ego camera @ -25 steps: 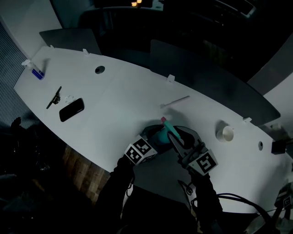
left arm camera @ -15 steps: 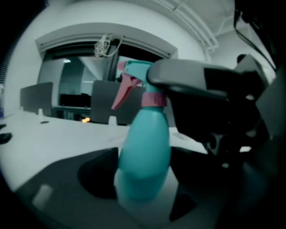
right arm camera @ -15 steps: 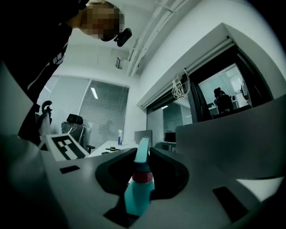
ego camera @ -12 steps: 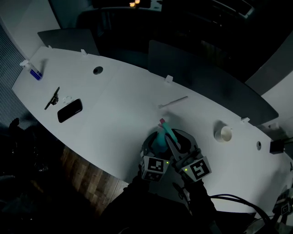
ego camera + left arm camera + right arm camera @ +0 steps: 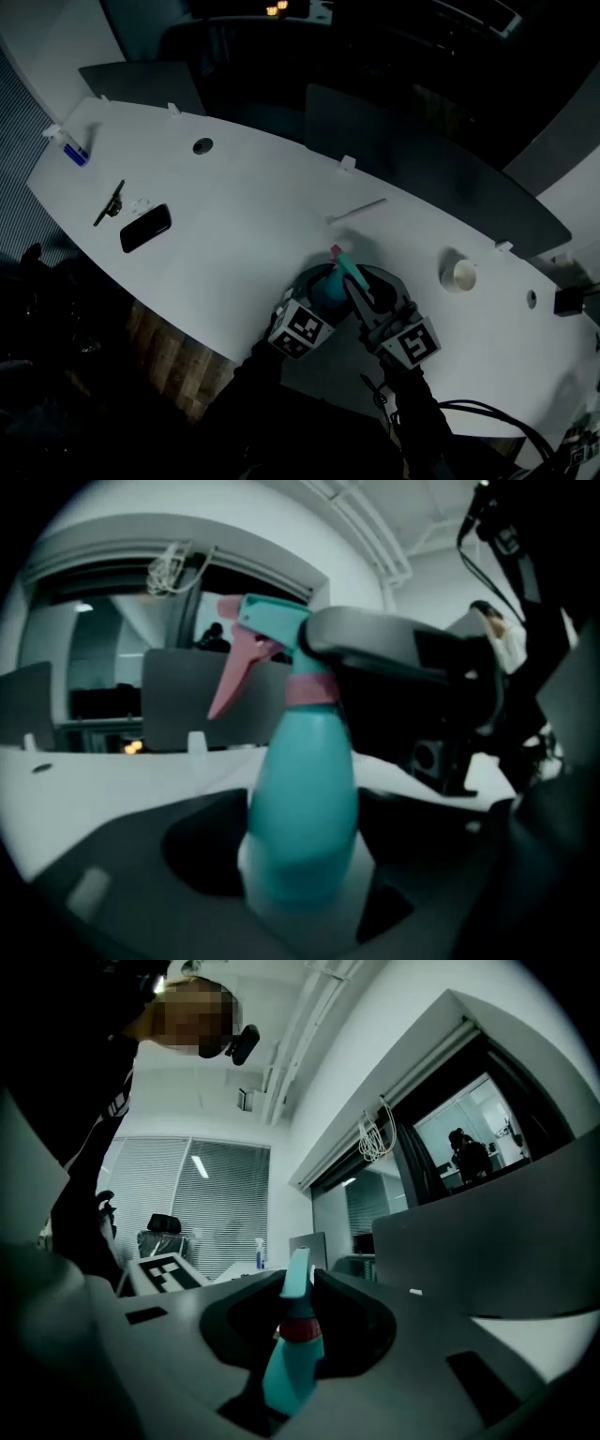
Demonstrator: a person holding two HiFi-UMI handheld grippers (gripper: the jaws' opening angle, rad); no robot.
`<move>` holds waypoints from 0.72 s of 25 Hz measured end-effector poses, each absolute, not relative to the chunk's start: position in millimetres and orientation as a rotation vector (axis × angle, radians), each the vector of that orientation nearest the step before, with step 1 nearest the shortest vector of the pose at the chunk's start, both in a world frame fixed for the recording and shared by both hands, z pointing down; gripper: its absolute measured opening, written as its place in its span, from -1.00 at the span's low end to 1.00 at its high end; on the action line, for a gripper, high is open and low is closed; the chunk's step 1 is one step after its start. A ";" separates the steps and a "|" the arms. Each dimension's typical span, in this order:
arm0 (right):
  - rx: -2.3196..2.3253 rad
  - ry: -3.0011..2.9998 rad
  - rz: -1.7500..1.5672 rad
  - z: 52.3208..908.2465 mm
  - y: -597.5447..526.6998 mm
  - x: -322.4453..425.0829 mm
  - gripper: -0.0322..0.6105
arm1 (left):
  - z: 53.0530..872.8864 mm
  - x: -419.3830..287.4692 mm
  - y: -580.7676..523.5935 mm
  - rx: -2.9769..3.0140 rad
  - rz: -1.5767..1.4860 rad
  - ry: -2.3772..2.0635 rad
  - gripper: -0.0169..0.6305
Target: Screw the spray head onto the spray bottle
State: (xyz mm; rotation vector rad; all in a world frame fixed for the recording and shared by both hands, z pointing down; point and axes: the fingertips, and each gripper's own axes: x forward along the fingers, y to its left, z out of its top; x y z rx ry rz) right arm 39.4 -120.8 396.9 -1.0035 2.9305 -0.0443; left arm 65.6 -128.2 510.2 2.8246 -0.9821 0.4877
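Observation:
A teal spray bottle stands upright near the white table's front edge. Its teal spray head, with a pink trigger and pink collar, sits on the neck. My left gripper is shut on the bottle's body, which fills the space between its jaws. My right gripper comes in from the right and is shut on the spray head; its grey jaw shows clamped on the head in the left gripper view. The bottle's base is hidden.
A black phone and a dark clip lie at the table's left. A thin white rod lies behind the bottle and a white cup to its right. A small blue bottle is at the far left corner.
The left gripper's marker cube swung right and down, then part of the way back, rolling around the bottle. The right gripper and the bottle have stayed where they were.

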 end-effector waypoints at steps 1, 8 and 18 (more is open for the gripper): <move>-1.034 2.915 -0.036 397.0 -119.0 39.0 -0.63 | 510.4 62.6 -128.5 2.763 0.449 -1.141 0.18; -1.032 2.920 -0.058 399.7 -111.7 40.1 -0.63 | 504.2 55.9 -121.5 2.635 0.321 -1.333 0.18; -0.929 2.975 -0.059 400.0 -110.5 34.7 -0.63 | 510.8 70.9 -117.3 2.921 0.486 -0.746 0.22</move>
